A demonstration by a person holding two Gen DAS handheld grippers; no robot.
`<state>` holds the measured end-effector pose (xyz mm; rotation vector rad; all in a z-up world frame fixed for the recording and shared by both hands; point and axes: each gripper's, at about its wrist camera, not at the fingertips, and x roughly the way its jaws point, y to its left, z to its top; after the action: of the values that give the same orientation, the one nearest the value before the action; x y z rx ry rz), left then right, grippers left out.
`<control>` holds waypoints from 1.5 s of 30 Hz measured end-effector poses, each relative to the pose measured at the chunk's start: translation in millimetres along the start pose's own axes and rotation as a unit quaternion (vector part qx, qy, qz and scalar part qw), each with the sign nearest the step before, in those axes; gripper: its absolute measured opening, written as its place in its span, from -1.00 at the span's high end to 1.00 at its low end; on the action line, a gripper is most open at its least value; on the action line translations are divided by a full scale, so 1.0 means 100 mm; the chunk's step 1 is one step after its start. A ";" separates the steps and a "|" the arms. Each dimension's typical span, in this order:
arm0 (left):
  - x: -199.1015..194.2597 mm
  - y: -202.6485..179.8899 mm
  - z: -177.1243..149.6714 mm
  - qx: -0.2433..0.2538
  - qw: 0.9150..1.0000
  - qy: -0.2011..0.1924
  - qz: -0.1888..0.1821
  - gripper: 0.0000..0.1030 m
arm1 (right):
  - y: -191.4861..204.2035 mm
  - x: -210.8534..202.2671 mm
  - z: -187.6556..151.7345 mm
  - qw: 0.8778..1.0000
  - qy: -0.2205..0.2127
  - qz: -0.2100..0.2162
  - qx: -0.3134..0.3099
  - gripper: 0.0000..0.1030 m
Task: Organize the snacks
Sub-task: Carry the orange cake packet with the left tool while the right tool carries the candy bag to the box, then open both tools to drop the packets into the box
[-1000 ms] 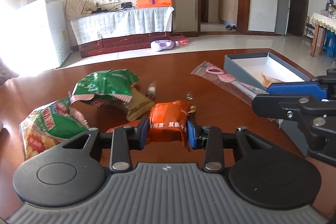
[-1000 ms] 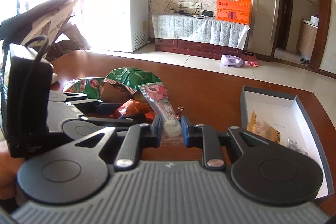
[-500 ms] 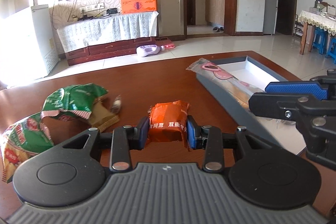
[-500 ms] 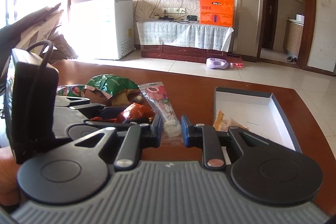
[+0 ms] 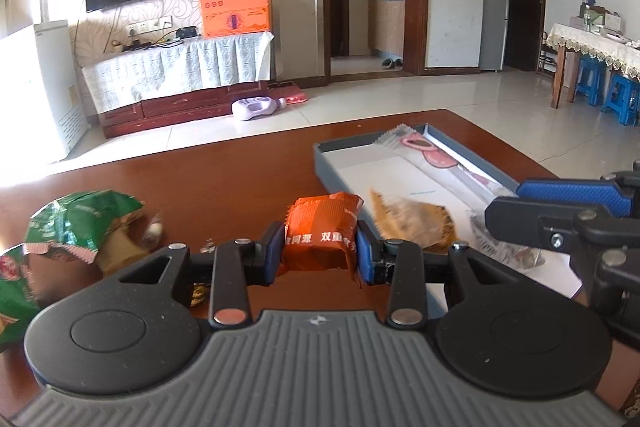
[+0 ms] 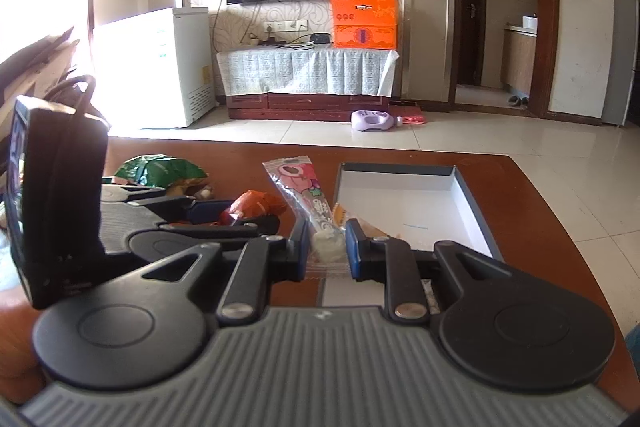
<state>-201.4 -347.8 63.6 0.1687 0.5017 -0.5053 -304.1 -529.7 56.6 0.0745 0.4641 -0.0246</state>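
Observation:
My left gripper [image 5: 320, 253] is shut on an orange snack packet [image 5: 322, 227] and holds it above the table beside the near left corner of the grey box [image 5: 344, 149]. My right gripper [image 6: 327, 251] is shut on a long clear pink-printed snack stick [image 6: 308, 199], held over the box [image 6: 472, 199]; the stick also shows in the left wrist view [image 5: 424, 151]. A yellow-brown snack [image 5: 416, 223] lies inside the box. The right gripper shows at the right of the left wrist view [image 5: 560, 203].
Green snack bags [image 5: 84, 219] and a small wrapped sweet [image 5: 154, 227] lie on the brown wooden table [image 5: 224, 183] at the left. The table's far edge is close behind the box. The left gripper's body [image 6: 60, 195] fills the left of the right wrist view.
Both grippers have moved right with their snacks. The box has come from the far right to just ahead, and the green bags have slid off to the left.

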 end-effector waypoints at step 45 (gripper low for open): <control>1.24 -0.64 0.41 0.023 0.998 0.010 -0.063 0.17 | -0.50 0.33 -0.22 0.992 0.083 -0.088 0.044 0.57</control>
<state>-122.3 -466.7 35.3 0.1861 0.5223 -0.6399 -286.1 -577.6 18.5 0.1233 0.6352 -0.2127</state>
